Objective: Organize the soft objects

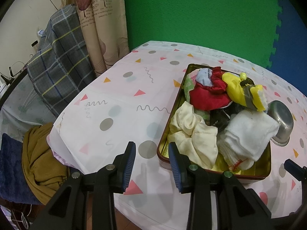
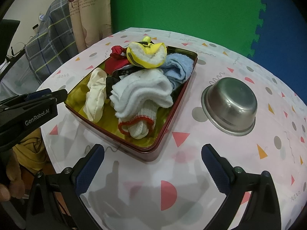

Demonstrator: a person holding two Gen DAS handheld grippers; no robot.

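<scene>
A dark red tray (image 2: pixel 173 113) with a gold inside stands on the patterned tablecloth and holds a heap of soft things. The heap includes a cream cloth (image 2: pixel 96 92), a white towel (image 2: pixel 142 90), a white sock with red trim (image 2: pixel 138 128), a blue towel (image 2: pixel 178 67), a red cloth (image 2: pixel 115 57) and a yellow padded piece (image 2: pixel 147 55). My left gripper (image 1: pixel 151 147) hovers open at the tray's (image 1: pixel 249 176) near left corner, beside the cream cloth (image 1: pixel 193 138), and holds nothing. My right gripper (image 2: pixel 153 149) is wide open in front of the tray, holding nothing.
An upturned steel bowl (image 2: pixel 230 107) sits on the cloth right of the tray. Beyond the table's left edge are a mustard cloth (image 1: pixel 42 164), a plaid-covered shape (image 1: pixel 59 71) and a curtain (image 1: pixel 99 28). Green and blue foam mats (image 1: pixel 201 13) form the back wall. A hand (image 2: pixel 7 184) shows low left.
</scene>
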